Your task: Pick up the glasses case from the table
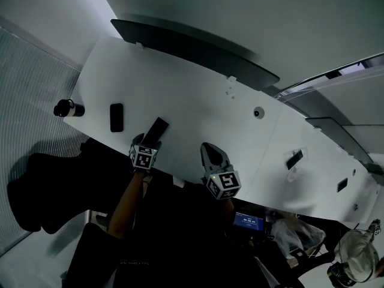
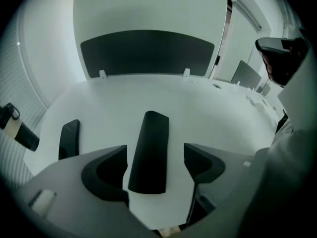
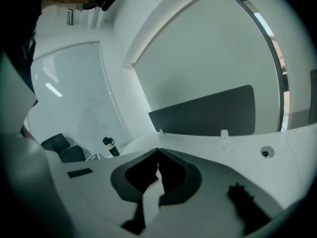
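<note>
The glasses case [image 1: 159,126] is a long black box lying on the white table [image 1: 198,101] near its front edge. My left gripper [image 1: 149,140] hangs over the case's near end, pointing steeply down. In the left gripper view the case [image 2: 148,152] lies lengthwise between the wide-apart jaws of the left gripper [image 2: 154,150], with white table showing on both sides of it. Right of it, above the table edge, my right gripper [image 1: 208,147] is shut. The right gripper view shows the right gripper's [image 3: 158,151] tips touching with nothing between them.
A black phone [image 1: 116,117] lies flat left of the case, and a dark bottle [image 1: 69,108] stands at the table's left corner. A dark partition panel [image 1: 192,50] runs along the far edge. A round grommet [image 1: 258,113] and small dark items [image 1: 294,159] sit further right.
</note>
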A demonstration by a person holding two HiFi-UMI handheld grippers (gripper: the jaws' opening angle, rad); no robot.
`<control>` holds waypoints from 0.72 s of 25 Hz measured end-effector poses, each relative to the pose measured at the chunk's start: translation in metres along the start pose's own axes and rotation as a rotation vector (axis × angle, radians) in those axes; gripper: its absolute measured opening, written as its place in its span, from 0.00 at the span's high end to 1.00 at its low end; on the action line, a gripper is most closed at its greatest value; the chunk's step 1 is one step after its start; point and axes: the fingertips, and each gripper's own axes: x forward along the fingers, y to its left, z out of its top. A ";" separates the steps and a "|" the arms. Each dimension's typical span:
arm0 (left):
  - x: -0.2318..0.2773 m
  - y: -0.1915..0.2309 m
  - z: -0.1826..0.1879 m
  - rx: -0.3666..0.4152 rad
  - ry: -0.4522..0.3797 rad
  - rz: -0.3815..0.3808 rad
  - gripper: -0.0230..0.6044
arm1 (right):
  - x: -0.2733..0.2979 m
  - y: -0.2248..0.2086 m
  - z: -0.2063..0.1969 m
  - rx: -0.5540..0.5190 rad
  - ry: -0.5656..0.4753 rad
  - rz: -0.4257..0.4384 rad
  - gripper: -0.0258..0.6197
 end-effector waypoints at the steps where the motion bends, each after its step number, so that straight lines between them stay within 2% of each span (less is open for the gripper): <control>1: 0.006 0.005 0.004 0.024 0.032 -0.004 0.38 | 0.001 -0.008 0.001 0.008 -0.002 -0.022 0.95; 4: 0.020 0.015 0.015 0.071 0.102 -0.030 0.38 | 0.002 -0.025 0.003 0.040 -0.018 -0.076 0.95; 7: 0.040 0.012 0.014 0.077 0.169 -0.100 0.38 | 0.003 -0.030 0.005 0.054 -0.018 -0.100 0.95; 10: 0.054 0.009 0.016 0.123 0.227 -0.132 0.38 | 0.004 -0.031 0.001 0.076 -0.022 -0.120 0.95; 12: 0.062 0.010 0.011 0.132 0.266 -0.124 0.38 | 0.006 -0.029 0.004 0.075 -0.025 -0.122 0.95; 15: 0.062 0.012 0.022 0.155 0.256 -0.101 0.36 | 0.006 -0.031 0.002 0.093 -0.029 -0.134 0.95; 18: 0.065 0.010 0.013 0.141 0.293 -0.112 0.37 | 0.007 -0.033 0.003 0.100 -0.032 -0.143 0.95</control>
